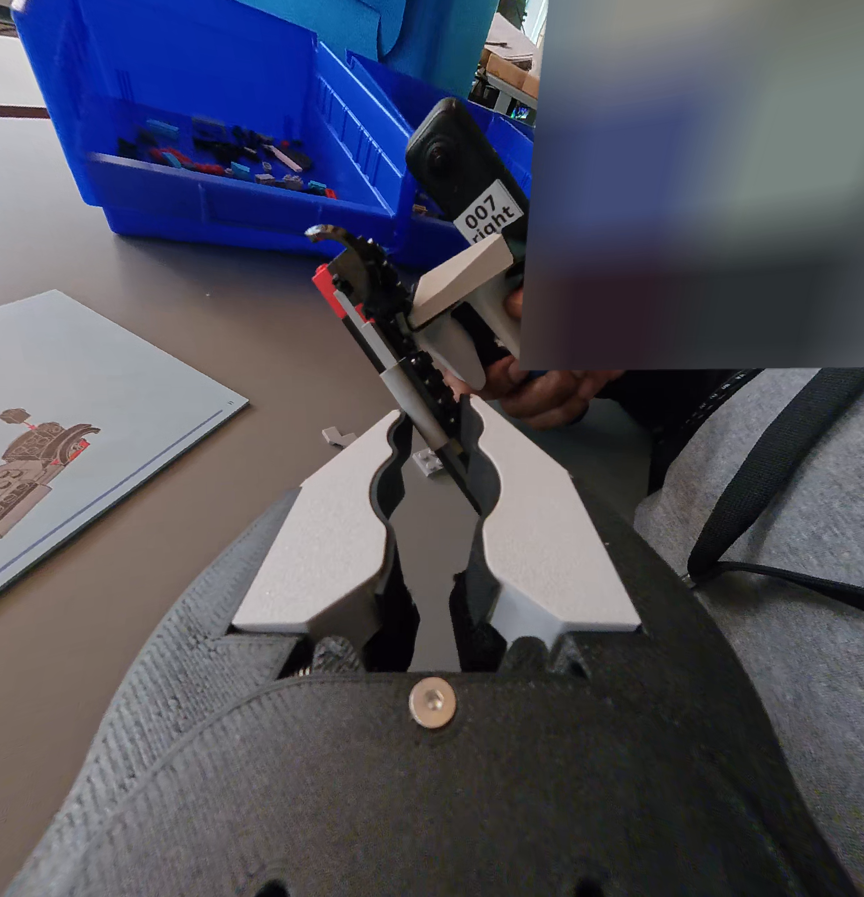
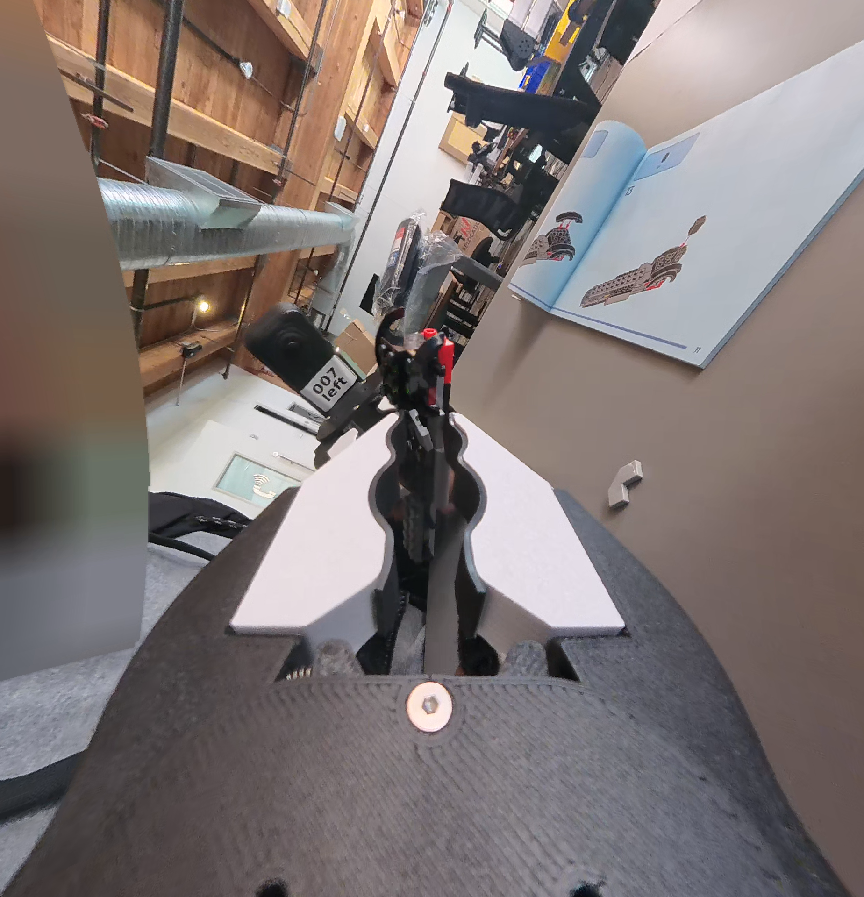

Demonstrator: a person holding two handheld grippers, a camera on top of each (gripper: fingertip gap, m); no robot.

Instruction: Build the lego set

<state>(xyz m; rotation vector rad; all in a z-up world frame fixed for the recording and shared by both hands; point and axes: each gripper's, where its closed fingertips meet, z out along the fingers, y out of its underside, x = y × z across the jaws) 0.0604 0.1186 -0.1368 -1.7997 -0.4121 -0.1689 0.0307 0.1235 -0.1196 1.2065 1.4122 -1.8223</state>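
The lego assembly [image 1: 371, 310], a long black, grey and red build with a curved black arch at its top, hangs tilted above the table. My right gripper [image 1: 413, 315] comes in from the right and is shut on its middle. My left gripper [image 1: 434, 417] is closed around its lower end, which runs down along the right finger. In the right wrist view the assembly [image 2: 432, 369] stands between my right gripper's [image 2: 422, 422] fingers, and the left gripper [image 2: 342, 432] shows behind it.
A blue bin [image 1: 226, 208] with several loose bricks [image 1: 216, 150] stands at the back. The open instruction booklet [image 1: 80, 412] [image 2: 687, 233] lies at the left. A grey L-shaped piece [image 1: 336, 435] [image 2: 625, 484] and a small grey plate [image 1: 429, 461] lie on the brown table [image 1: 177, 272]. A person's hand [image 1: 532, 388] and grey-clothed lap [image 1: 760, 534] are at the right. The grippers are tip to tip, or close to it. Left tips and right tips are each some 8 cm from the grey L-shaped piece [image 1: 336, 435]. It turns up in the right wrist view [image 2: 633, 482] as well.
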